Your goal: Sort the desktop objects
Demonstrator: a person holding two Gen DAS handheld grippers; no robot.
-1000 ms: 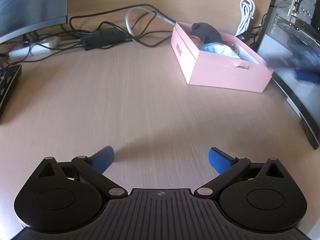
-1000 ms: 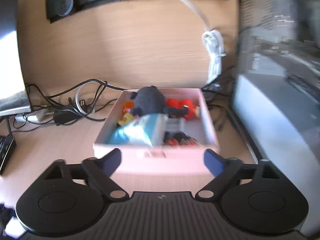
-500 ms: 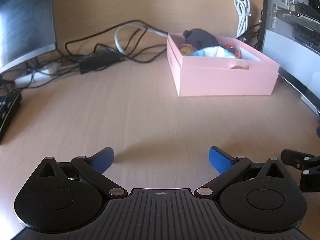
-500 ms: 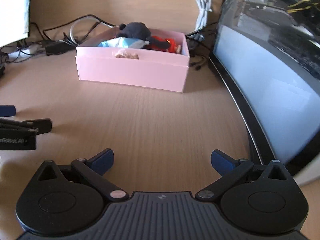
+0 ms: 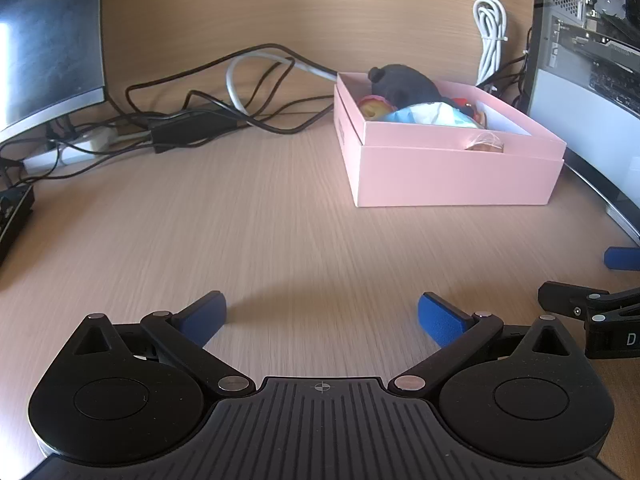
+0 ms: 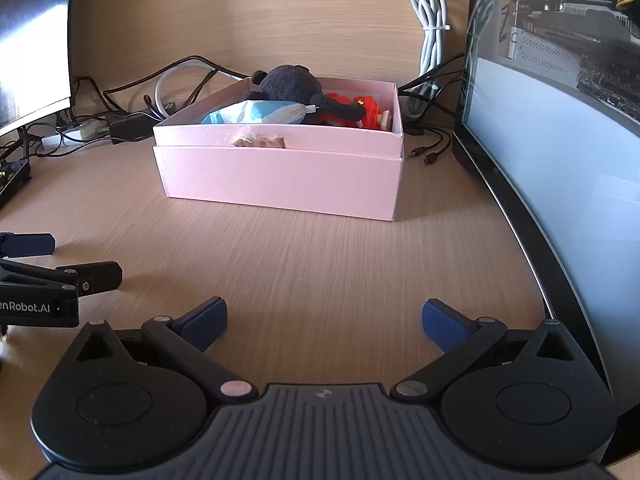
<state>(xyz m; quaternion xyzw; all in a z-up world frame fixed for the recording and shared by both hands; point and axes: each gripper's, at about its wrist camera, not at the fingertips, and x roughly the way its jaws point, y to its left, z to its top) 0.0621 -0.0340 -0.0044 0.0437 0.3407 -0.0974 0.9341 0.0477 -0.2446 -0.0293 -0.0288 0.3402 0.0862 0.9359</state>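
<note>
An open pink box (image 5: pixel 452 176) (image 6: pixel 280 180) stands on the wooden desk. Inside lie a dark plush toy (image 6: pixel 292 82), a blue and white packet (image 6: pixel 260 114), a red toy (image 6: pixel 360 110) and a small wrapped item (image 6: pixel 260 142) at the front wall. My left gripper (image 5: pixel 322 312) hangs low over bare desk, left of and short of the box, open with nothing between its fingers. My right gripper (image 6: pixel 324 314) is straight in front of the box, also open and holding nothing. One blue finger (image 6: pixel 28 244) of the left gripper shows at the right wrist view's left edge.
Tangled black and white cables (image 5: pixel 240 92) and a power strip (image 5: pixel 76 148) lie behind the box. A monitor (image 5: pixel 48 40) and a keyboard corner (image 5: pixel 12 216) are at the left. A computer case (image 6: pixel 560 80) walls off the right side, with a coiled white cable (image 6: pixel 430 20) beside it.
My right gripper came down from above the box to low over the desk in front of it. The left gripper turned toward the box, and the right gripper entered its view.
</note>
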